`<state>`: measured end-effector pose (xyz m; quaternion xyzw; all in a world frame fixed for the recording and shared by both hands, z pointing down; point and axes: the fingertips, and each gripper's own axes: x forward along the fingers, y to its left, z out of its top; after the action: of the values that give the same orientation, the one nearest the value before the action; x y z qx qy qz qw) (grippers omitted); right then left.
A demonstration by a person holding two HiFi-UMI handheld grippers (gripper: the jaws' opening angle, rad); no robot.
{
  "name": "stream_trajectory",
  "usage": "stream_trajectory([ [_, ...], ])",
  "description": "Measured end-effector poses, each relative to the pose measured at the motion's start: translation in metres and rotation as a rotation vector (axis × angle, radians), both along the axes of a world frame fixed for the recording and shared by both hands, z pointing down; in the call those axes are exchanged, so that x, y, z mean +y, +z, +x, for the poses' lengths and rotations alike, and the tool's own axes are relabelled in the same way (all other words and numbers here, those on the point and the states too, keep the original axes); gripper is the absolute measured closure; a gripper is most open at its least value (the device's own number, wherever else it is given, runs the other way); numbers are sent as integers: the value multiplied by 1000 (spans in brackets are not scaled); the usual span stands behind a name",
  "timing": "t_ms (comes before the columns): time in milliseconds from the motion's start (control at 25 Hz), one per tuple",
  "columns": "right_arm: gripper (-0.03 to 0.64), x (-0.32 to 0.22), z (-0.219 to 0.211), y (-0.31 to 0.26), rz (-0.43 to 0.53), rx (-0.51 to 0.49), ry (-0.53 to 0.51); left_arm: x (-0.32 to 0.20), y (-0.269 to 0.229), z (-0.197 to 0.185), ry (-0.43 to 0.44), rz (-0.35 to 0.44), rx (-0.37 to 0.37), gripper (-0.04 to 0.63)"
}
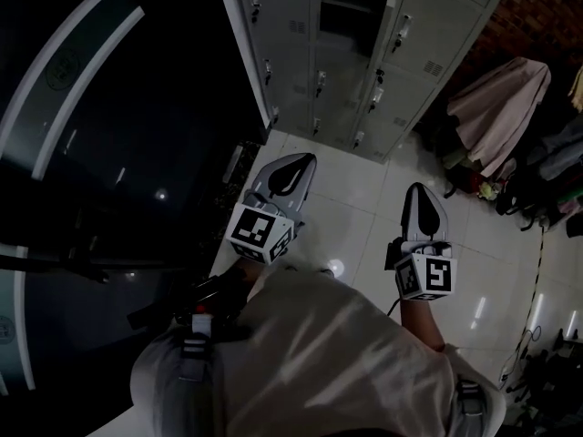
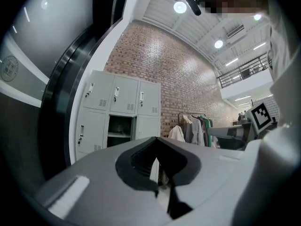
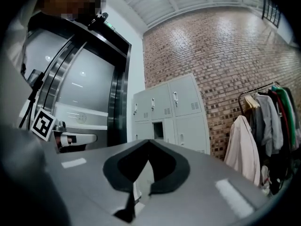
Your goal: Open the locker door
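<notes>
Left claw point(image 1: 304, 162) & right claw point(image 1: 419, 191) both closed, empty; grey sheet-steel locker door point(image 1: 437, 39) sits well ahead of them, prob. light, stiff, slick, so I'd hook its small latch handle point(image 1: 404, 27).

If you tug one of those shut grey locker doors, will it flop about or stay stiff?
The locker door looks like flat painted metal, so it probably stays stiff. Its handle sits at one edge, so it likely swings like a gate. It seems thin, with vent slots, so probably fairly light.
</notes>
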<state>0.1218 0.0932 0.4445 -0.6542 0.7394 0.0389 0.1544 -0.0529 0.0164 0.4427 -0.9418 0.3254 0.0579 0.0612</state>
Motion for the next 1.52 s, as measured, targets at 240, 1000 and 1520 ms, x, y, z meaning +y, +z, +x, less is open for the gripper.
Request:
stream_trajectory([
  [240, 615, 16, -28, -3, 16, 31, -13, 16, 13, -26, 5, -23, 13, 543],
  [1000, 617, 33, -68, 5, -9, 26, 16, 40, 11, -64, 33, -12, 11, 541],
  [1520, 617, 38, -76, 7, -17, 16, 29, 45, 15, -70, 49, -19, 16, 541],
])
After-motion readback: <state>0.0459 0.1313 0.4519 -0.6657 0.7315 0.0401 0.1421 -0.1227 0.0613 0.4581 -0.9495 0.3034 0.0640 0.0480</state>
